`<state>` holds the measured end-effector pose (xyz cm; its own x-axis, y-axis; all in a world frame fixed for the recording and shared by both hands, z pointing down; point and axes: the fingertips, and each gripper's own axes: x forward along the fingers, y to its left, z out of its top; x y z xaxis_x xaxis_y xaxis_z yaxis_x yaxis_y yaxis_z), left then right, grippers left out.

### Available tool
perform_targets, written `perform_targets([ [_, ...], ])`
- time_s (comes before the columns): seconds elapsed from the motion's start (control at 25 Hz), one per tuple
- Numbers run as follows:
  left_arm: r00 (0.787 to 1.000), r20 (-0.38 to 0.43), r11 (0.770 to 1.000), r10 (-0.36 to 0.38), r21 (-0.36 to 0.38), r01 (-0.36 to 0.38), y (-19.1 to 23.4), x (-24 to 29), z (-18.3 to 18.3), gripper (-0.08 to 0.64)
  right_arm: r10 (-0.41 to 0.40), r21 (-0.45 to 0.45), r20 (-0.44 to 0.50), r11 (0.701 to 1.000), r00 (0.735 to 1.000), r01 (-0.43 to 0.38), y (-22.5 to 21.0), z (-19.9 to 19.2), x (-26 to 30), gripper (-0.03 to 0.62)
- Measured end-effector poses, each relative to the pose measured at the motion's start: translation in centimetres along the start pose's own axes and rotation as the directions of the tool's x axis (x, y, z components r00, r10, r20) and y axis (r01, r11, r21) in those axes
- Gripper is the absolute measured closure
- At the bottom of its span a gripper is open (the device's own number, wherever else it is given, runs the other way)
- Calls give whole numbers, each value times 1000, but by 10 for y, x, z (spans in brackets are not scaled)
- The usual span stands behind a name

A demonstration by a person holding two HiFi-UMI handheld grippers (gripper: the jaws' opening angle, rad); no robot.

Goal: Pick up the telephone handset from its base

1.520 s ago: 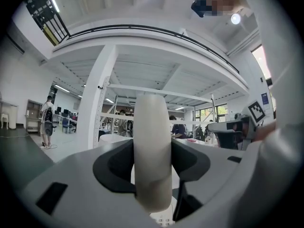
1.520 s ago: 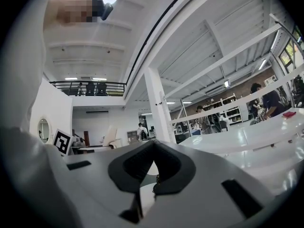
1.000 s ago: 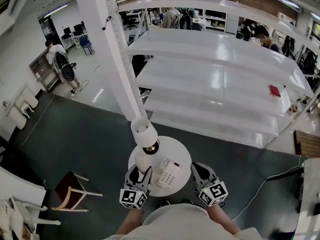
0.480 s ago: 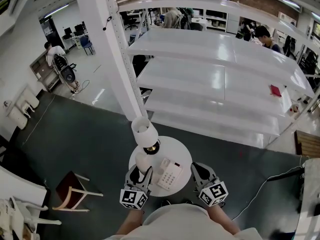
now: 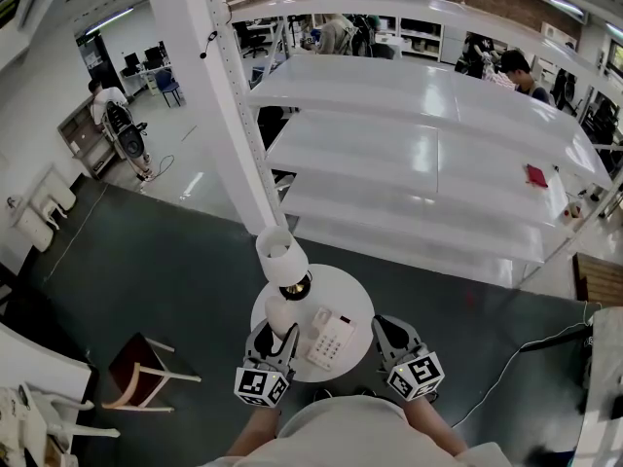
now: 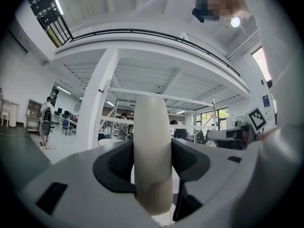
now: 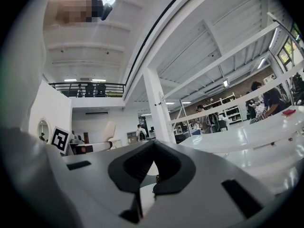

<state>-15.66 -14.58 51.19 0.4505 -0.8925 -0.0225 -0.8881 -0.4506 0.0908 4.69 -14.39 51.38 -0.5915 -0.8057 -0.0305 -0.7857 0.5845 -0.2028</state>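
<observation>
Looking at the handset [image 6: 152, 151] first: pinched upright between the jaws of the left gripper [image 5: 272, 339], low and centre in the left gripper view, jaws standing wide around that fat cream body. In the head view, shows up at lower centre, just left of the telephone base [image 5: 331, 341] and seemingly off its cradle, though hard to call from up there. Base parked on the small round table [image 5: 358, 298], with a lamp [image 5: 282, 258] right above in the frame. Over at lower right of centre, the right gripper [image 5: 391, 334], closed up on nothing, just hanging by the table edge. Worth worrying about: smooth rounded plastic, gripped by the sides only, so could easily rotate or slide out with a quick swing. Also really close to the lamp, so could clip the shade or tip the whole thing by lifting toward the top of the frame. Can't spot a cord anywhere, but would expect a tug from one, maybe dragging the base toward the table rim.
</observation>
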Motion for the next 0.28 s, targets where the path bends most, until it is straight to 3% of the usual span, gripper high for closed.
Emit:
perform_targets([
  [0.28,1000,5,1000,-3,0,3,2,1,1,331,-5,2,0,1000,1000,5,-1,0,1,584],
])
